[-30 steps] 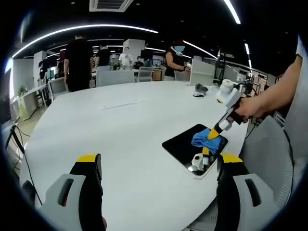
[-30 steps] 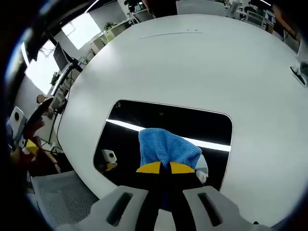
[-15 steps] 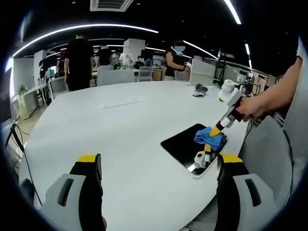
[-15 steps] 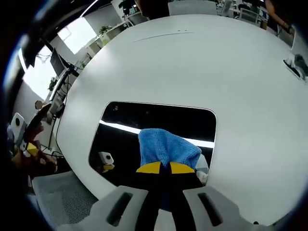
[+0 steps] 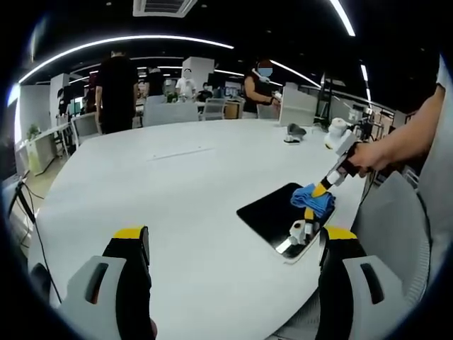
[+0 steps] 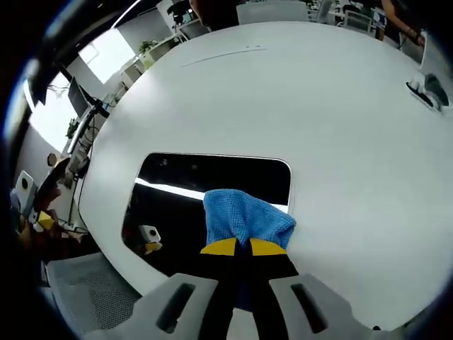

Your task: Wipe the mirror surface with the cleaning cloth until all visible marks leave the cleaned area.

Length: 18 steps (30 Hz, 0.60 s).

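Observation:
A dark rectangular mirror (image 5: pixel 277 214) (image 6: pixel 212 185) lies flat on the white table, near its right edge in the left gripper view. My right gripper (image 6: pixel 244 247) (image 5: pixel 316 190) is shut on a blue cleaning cloth (image 6: pixel 244 217) (image 5: pixel 313 199), which presses on the mirror's right part near its edge. The mirror reflects a ceiling light strip and the gripper. My left gripper (image 5: pixel 233 241) stands open over the table's near side, well left of the mirror, with nothing between its yellow-tipped fingers (image 5: pixel 129 234).
The big round white table (image 5: pixel 177 184) spreads out ahead. A small grey object (image 5: pixel 294 132) (image 6: pixel 429 88) lies at its far side. Several people and chairs stand behind the table. A grey mesh chair (image 5: pixel 393 219) sits close at the right.
The right gripper has slid the cloth toward the mirror's right edge. The left gripper has stayed where it was.

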Each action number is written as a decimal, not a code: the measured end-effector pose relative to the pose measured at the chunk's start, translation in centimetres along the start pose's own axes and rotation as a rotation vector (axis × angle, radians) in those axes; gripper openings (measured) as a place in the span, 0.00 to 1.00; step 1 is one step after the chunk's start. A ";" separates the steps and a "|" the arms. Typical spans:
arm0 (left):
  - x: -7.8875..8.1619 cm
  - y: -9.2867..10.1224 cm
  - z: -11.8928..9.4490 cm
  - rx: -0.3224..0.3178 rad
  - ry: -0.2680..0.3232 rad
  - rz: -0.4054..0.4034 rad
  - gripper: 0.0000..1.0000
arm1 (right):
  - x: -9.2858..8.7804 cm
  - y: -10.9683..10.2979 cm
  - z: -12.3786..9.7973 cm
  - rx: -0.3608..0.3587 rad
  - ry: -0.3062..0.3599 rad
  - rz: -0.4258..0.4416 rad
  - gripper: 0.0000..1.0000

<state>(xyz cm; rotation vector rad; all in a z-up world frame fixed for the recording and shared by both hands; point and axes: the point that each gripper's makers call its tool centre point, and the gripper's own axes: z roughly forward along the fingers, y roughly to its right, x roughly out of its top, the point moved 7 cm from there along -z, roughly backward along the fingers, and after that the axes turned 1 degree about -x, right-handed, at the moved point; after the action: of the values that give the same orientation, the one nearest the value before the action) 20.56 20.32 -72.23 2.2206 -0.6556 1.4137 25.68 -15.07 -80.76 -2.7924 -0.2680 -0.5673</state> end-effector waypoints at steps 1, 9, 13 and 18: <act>0.0 0.0 0.0 0.000 0.000 0.000 0.99 | 0.0 0.1 0.0 -0.001 0.000 0.001 0.00; -0.2 0.0 0.1 0.000 -0.003 -0.005 0.99 | -0.4 1.4 -0.6 -0.023 0.008 0.025 0.00; -0.1 0.2 0.3 -0.004 -0.005 -0.004 0.99 | -0.4 1.4 -0.6 -0.028 0.008 0.026 0.00; 0.0 0.2 0.4 -0.006 -0.002 -0.001 0.99 | -0.4 1.5 -0.6 -0.035 0.006 0.028 0.00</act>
<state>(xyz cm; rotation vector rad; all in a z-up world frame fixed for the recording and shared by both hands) 20.71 19.91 -72.38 2.2181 -0.6590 1.4073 25.47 -16.74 -80.69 -2.8229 -0.2195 -0.5787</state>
